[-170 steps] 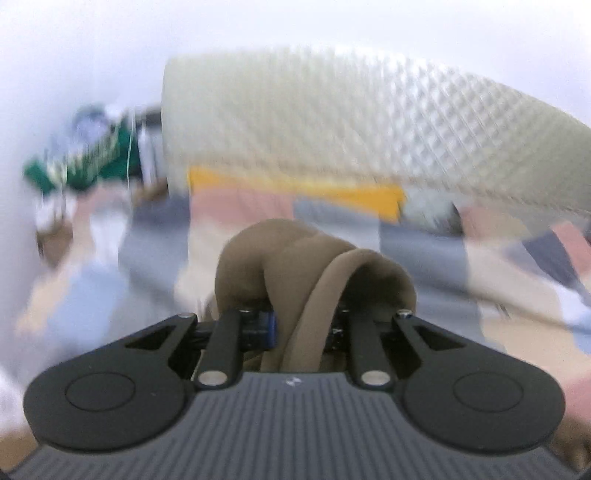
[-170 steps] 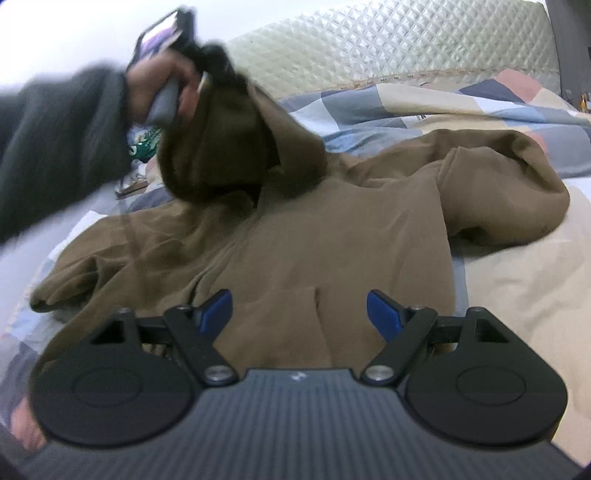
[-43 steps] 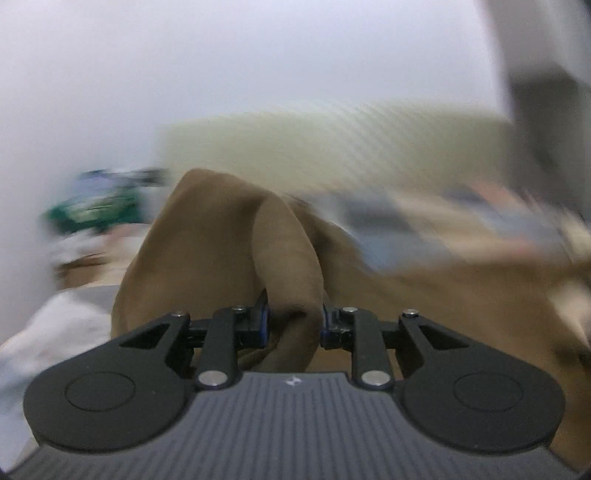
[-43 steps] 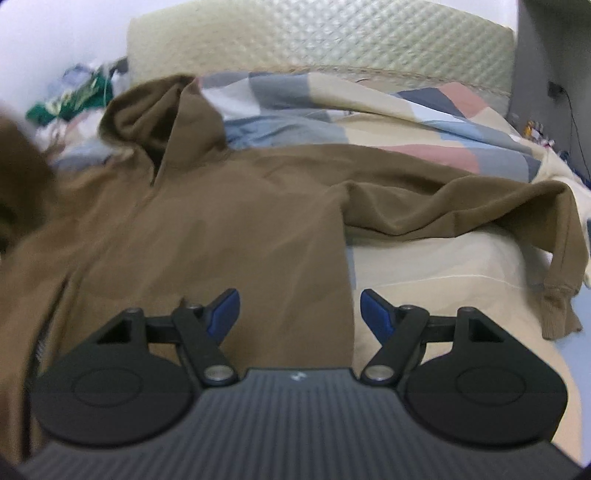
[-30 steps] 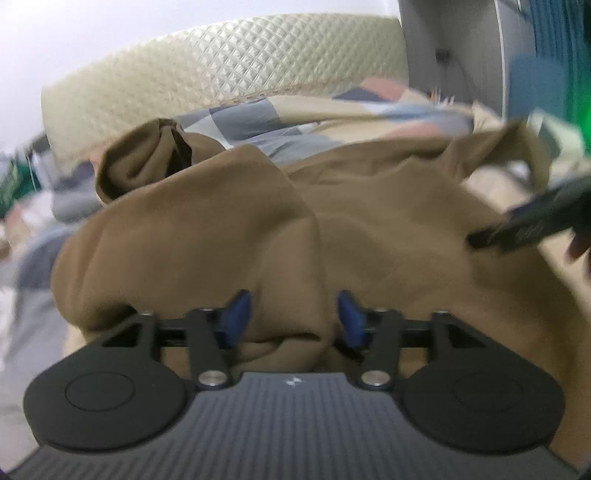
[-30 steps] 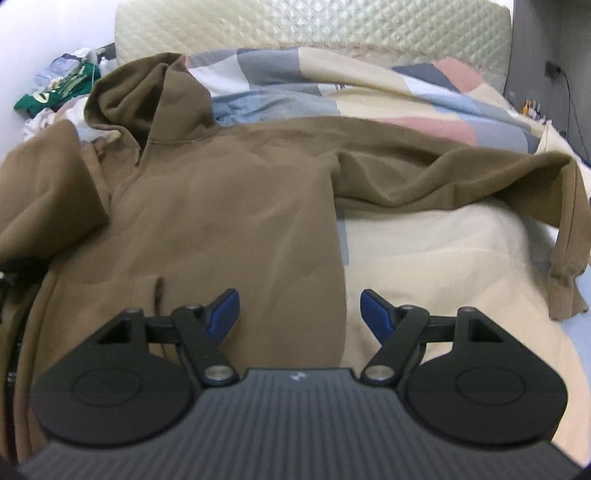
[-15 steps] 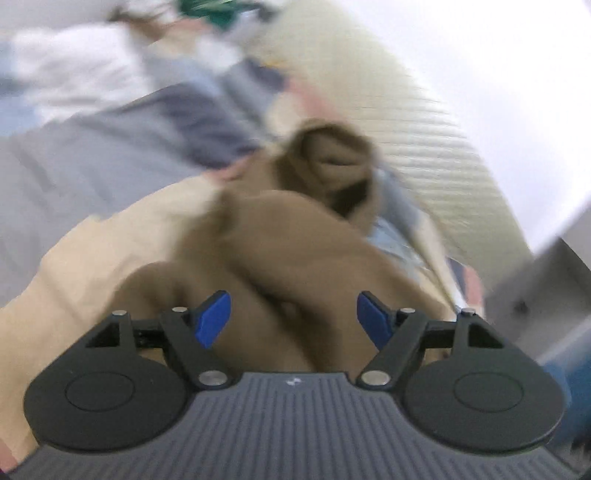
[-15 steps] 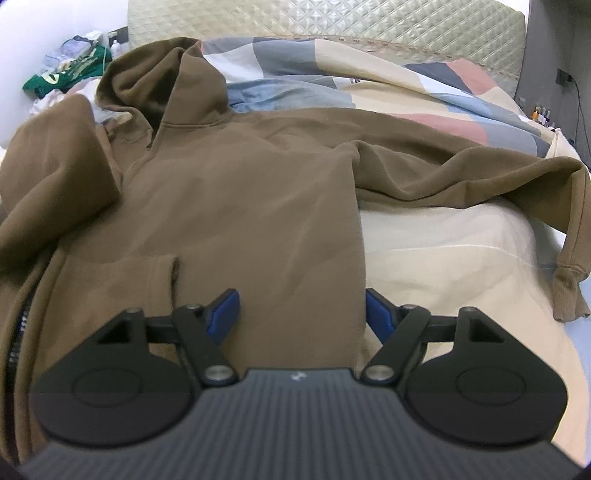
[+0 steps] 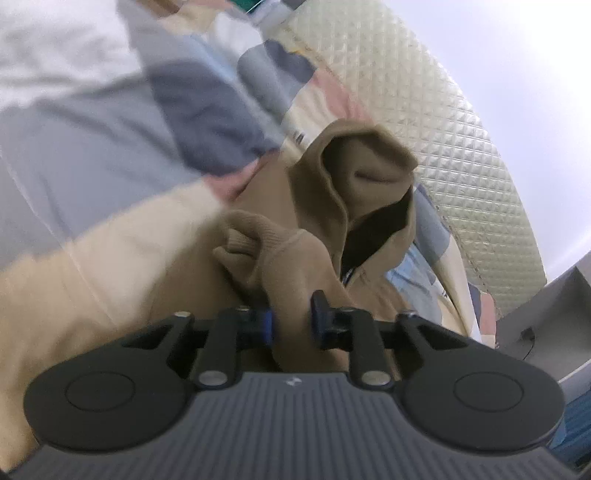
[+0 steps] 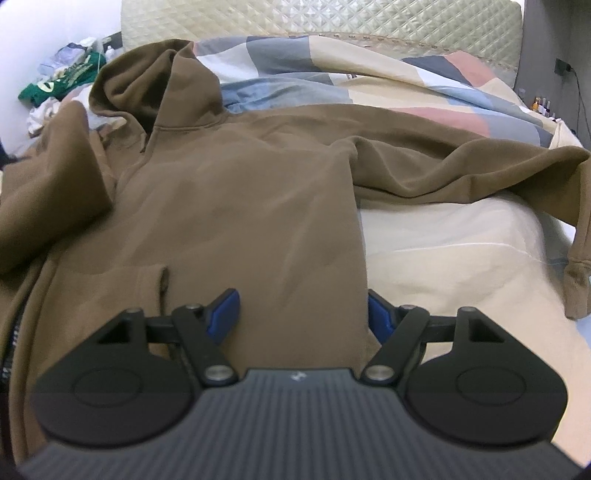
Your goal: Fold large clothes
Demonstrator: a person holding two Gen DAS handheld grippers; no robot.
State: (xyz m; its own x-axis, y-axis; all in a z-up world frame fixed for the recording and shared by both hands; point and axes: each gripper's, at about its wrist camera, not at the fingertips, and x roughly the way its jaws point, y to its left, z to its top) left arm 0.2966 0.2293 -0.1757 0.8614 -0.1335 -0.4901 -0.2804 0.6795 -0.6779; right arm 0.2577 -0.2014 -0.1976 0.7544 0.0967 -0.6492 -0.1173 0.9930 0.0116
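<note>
From the left wrist, the brown hoodie (image 9: 295,258) lies on the bed, hood toward the headboard (image 9: 443,140); the left gripper (image 9: 291,321) is closing on its sleeve cuff.

From the right wrist, the hoodie (image 10: 240,206) runs lengthwise toward the headboard (image 10: 332,18); the right gripper (image 10: 303,310) gapes wide over its hem, gripping nothing.

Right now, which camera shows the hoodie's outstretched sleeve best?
The right wrist view: the sleeve runs from the shoulder across the bedding to its cuff, unobstructed. The left wrist view shows none of that sleeve, only the hood and a fold of the hoodie on which the left gripper is closing.
</note>
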